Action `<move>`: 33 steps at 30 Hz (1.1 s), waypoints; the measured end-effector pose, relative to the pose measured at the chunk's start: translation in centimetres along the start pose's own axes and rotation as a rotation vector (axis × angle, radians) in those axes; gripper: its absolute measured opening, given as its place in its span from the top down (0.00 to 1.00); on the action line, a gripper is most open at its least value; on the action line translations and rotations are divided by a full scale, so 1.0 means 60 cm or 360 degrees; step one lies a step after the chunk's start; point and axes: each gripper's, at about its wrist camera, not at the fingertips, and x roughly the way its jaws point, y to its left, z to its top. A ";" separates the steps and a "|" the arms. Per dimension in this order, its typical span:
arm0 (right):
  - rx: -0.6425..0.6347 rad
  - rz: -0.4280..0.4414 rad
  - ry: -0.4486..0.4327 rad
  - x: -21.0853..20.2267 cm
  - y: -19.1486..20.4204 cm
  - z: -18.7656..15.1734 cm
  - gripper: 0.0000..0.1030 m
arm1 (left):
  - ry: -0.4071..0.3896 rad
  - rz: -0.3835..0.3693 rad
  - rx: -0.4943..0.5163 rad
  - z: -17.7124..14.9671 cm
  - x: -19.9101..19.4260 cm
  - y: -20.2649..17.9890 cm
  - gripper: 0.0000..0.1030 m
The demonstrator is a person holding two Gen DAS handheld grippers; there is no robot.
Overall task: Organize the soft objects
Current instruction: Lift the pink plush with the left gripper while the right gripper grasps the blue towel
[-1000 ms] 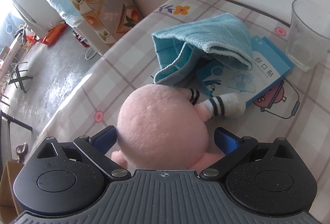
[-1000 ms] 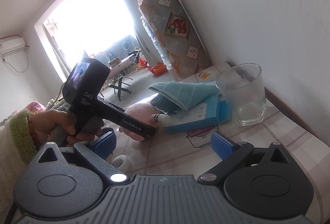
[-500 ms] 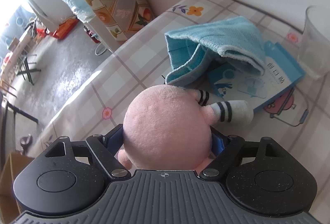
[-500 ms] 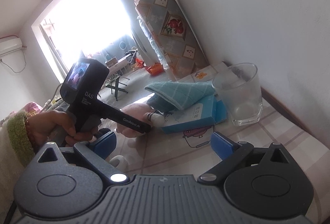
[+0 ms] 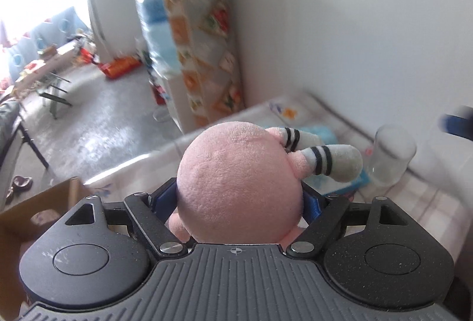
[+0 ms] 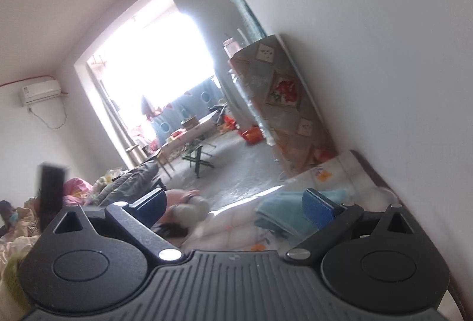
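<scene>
My left gripper [image 5: 239,199] is shut on a pink plush toy [image 5: 239,185] with white, black-striped limbs, and holds it lifted above the table. The toy also shows blurred in the right wrist view [image 6: 189,202], left of centre. A teal towel [image 6: 280,202] lies on the checked tablecloth [image 6: 331,170]; in the left wrist view only a bit of the towel [image 5: 322,133] shows behind the toy. My right gripper [image 6: 233,202] is open and empty, above the table near the towel.
A clear glass [image 5: 390,161] stands by the wall at the right, next to a blue box [image 5: 346,185]. A cardboard box [image 5: 38,208] sits low at the left beside the table. A patterned panel [image 5: 204,48] leans on the wall beyond the table's end.
My left gripper has closed on the pink plush and lifted it off the table, tilting up toward the room. My right gripper has swung up and left; its view is blurred.
</scene>
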 end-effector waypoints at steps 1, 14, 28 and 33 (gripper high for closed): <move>-0.0014 0.0016 0.0044 0.025 0.003 0.013 0.00 | -0.0040 0.0016 -0.0025 -0.006 -0.017 0.006 0.21; -0.0439 -0.0484 0.0892 0.425 -0.010 -0.018 0.00 | -0.0250 0.0121 -0.0339 -0.061 -0.102 0.110 0.21; -0.0696 -0.0663 0.1221 0.506 -0.018 -0.092 0.01 | -0.0236 0.0111 -0.0431 -0.097 -0.104 0.152 0.21; -0.0703 -0.0695 0.1171 0.495 -0.015 -0.076 0.38 | -0.0248 0.0118 -0.0458 -0.103 -0.113 0.157 0.21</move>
